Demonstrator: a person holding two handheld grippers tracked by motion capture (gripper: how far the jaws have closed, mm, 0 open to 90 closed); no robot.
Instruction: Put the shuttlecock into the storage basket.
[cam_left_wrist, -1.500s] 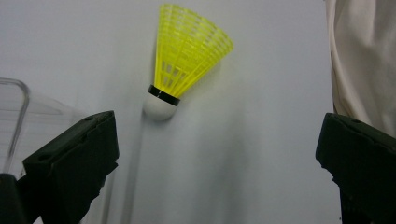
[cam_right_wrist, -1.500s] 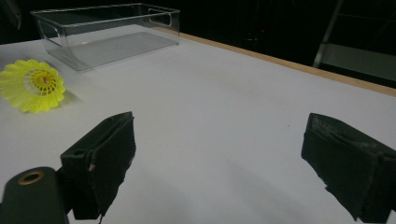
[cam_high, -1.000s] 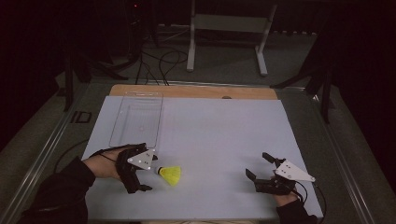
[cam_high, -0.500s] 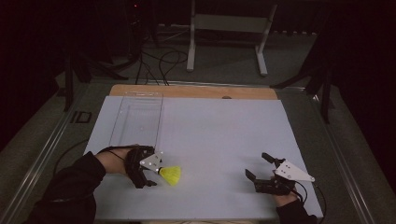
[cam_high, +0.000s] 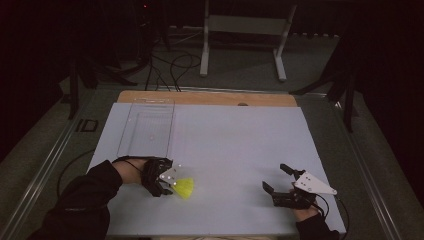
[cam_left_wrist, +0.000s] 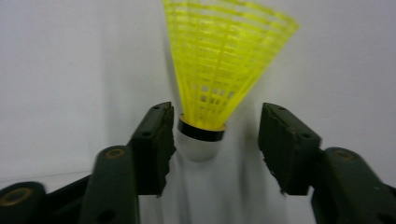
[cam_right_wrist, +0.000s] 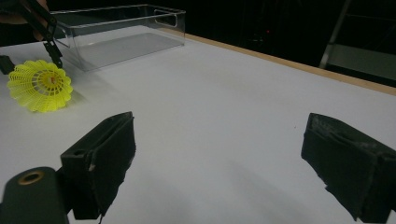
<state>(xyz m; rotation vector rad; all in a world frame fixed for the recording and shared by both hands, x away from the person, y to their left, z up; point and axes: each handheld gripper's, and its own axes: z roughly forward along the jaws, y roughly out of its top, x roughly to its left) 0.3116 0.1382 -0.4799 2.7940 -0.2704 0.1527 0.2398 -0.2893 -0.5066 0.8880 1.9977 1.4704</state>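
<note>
A clear plastic bin (cam_high: 148, 127) sits on the white table (cam_high: 235, 145) just beyond your left hand, near the far left part of the sheet; in the right gripper view the same bin (cam_right_wrist: 122, 33) stands behind the shuttlecock. Nothing lies between the bin and your left hand, and the middle of the table between your two hands is bare.

Your left gripper (cam_high: 167, 187) rests low on the near left part of the table, with the yellow shuttlecock (cam_high: 184, 188) lying on its side at its tips. In the left gripper view the shuttlecock (cam_left_wrist: 219, 77) points its skirt away from you, its white cork base between the jaws. The jaws have just been closing: one pad sits right against the cork, the other is apart from it, so the cork is not yet pinched.

Your right gripper (cam_high: 280, 184) rests on the near right part of the table, well apart from the shuttlecock, jaws wide and holding nothing.
</note>
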